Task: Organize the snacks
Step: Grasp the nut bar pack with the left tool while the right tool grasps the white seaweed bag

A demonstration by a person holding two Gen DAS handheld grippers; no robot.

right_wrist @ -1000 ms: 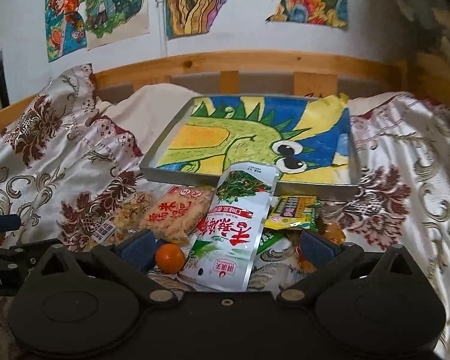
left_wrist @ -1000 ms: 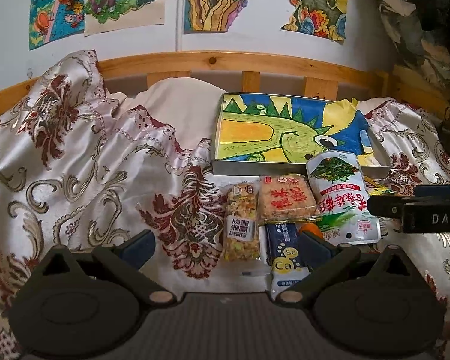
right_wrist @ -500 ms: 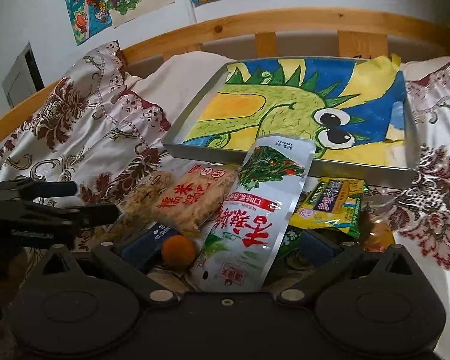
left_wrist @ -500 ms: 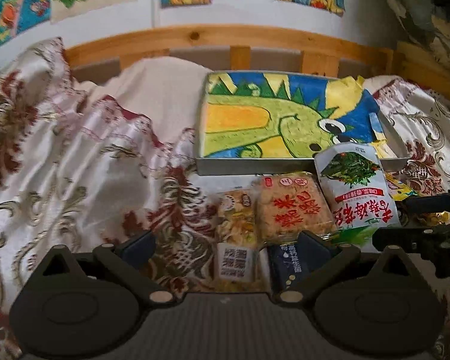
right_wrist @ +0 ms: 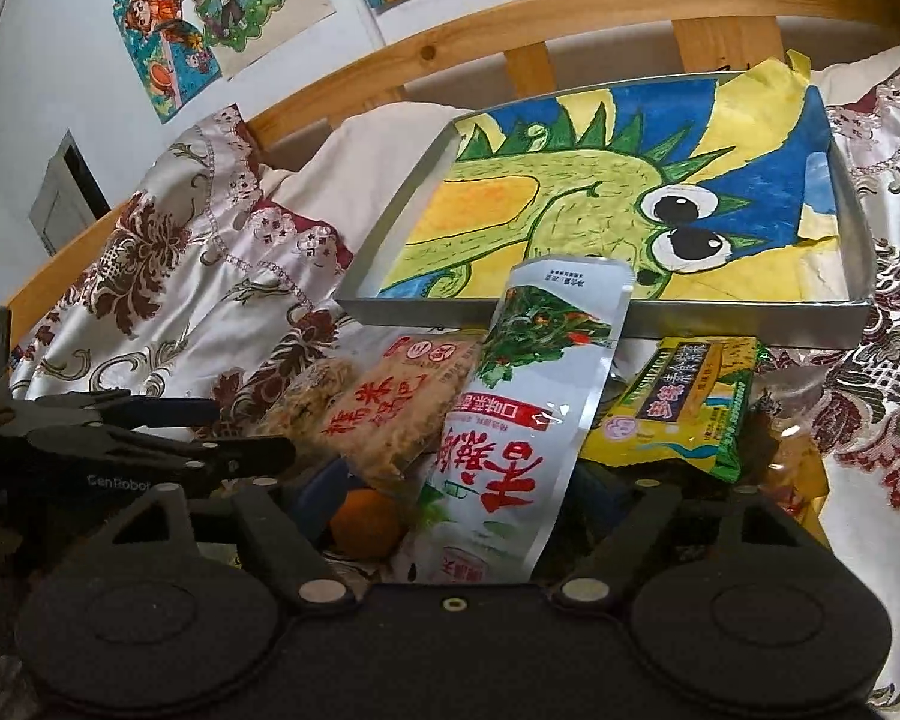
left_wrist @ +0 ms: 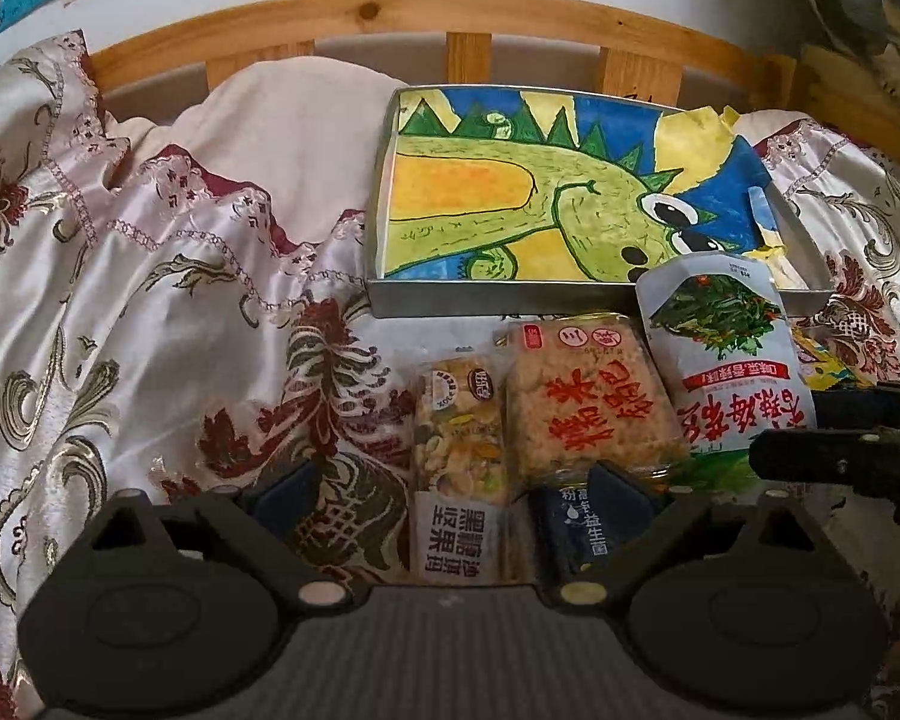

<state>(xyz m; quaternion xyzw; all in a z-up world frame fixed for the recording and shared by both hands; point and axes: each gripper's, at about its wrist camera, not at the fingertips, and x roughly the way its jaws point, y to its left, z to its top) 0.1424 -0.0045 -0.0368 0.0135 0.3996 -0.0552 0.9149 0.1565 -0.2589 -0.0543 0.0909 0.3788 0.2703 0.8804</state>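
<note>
Closing in, your right gripper (right_wrist: 459, 504) fingers straddle the white seaweed bag (right_wrist: 510, 420) without pinching it yet. Your left gripper (left_wrist: 450, 495) fingers are spread around the nut bar (left_wrist: 459, 450). Both snacks lie just before the tray (left_wrist: 510, 300).
</note>
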